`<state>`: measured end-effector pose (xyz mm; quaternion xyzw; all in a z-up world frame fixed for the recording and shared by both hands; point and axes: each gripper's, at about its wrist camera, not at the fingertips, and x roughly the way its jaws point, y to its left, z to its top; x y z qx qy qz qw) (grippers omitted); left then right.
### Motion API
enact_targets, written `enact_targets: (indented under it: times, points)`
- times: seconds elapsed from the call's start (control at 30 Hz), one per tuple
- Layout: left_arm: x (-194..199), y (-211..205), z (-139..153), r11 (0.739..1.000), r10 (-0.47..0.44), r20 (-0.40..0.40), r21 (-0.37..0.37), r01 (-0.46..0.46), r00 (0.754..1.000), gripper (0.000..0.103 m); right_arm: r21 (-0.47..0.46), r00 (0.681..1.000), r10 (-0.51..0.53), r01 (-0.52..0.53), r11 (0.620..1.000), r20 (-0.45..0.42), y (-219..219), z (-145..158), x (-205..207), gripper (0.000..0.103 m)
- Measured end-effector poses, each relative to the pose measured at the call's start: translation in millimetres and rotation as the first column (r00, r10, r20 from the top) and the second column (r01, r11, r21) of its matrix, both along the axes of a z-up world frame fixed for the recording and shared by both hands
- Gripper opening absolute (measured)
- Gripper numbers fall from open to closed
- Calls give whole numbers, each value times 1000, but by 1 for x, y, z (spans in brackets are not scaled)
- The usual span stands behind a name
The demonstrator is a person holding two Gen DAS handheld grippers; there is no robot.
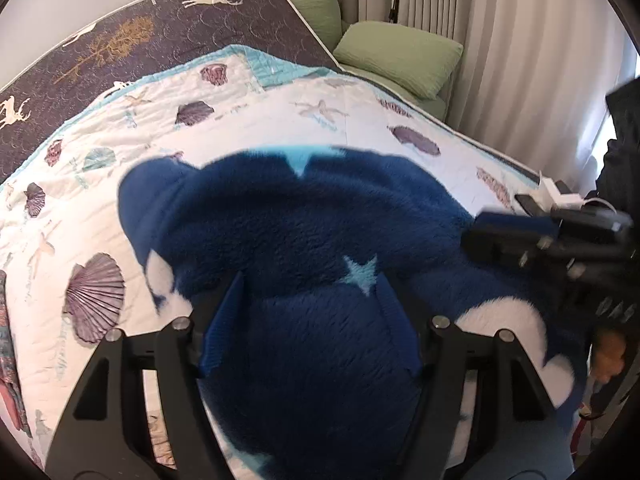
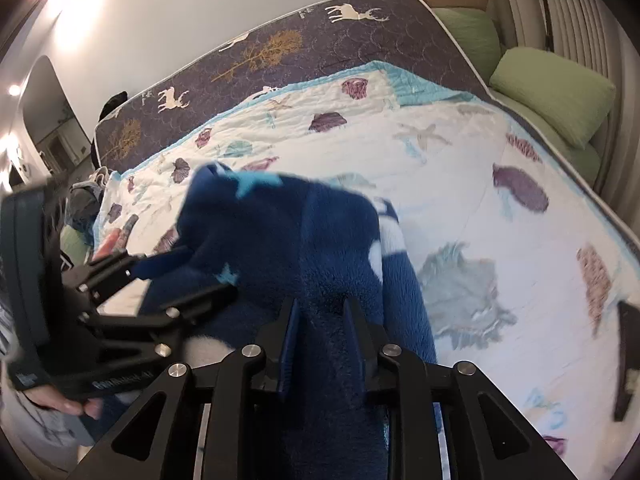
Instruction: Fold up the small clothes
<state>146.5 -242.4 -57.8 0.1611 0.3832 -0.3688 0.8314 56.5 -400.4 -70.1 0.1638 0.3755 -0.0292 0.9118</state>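
A dark blue fleece garment [image 1: 300, 232] with pale blue stars and white patches lies bunched on the shell-print quilt [image 1: 280, 120]. In the left wrist view, my left gripper [image 1: 312, 312] holds a thick bulge of the fleece between its widely spaced blue pads. My right gripper [image 1: 476, 236] comes in from the right at the garment's edge. In the right wrist view, my right gripper [image 2: 322, 312] has a narrow fold of the garment [image 2: 280, 240] pinched between its pads. My left gripper [image 2: 212, 270] grips the fleece at the left, and a hand [image 2: 60, 402] holds it.
The quilt [image 2: 460, 168] covers a bed, with a dark deer-print mattress [image 2: 320, 44] behind it. Green pillows [image 2: 556, 88] and a pale curtain [image 1: 520, 60] are at the right. Other clothes [image 2: 84, 200] are piled at the quilt's left end. A dark object [image 2: 628, 360] sits at the right edge.
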Motion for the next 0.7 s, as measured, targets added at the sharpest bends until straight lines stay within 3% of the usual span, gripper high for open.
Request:
enact_targets:
  times: [0.13, 0.23, 0.33, 0.37, 0.43, 0.47, 0.53, 0.7]
  points:
    - [12, 6, 27, 998, 37, 51, -57, -34, 998, 69, -50, 994, -1, 6, 999, 107, 0, 44, 9, 35]
    - [37, 4, 30, 994, 85, 28, -77, -83, 996, 69, -30, 993, 25, -22, 999, 114, -1, 50, 36, 36]
    - [69, -5, 0, 992, 125, -82, -25, -127, 989, 69, 37, 1000, 24, -24, 999, -15, -8, 19, 74, 35]
    - [75, -8, -11, 990, 138, -89, 7, -138, 986, 69, 50, 993, -6, 12, 999, -120, -14, -7, 90, 30]
    - [85, -13, -43, 989, 143, -95, 61, -137, 985, 73, 92, 975, -13, 34, 995, -222, -21, -46, 108, 21]
    - [88, -13, -51, 989, 143, -108, 50, -138, 984, 74, 126, 970, -5, 36, 991, -242, -27, -66, 114, 19]
    - [87, -10, -51, 989, 146, -104, 29, -143, 984, 74, 220, 976, -7, 56, 974, -216, -40, -69, 111, 19]
    - [82, -12, -50, 990, 133, -69, 49, -130, 989, 75, 168, 979, -8, 43, 985, -203, -31, -67, 109, 19]
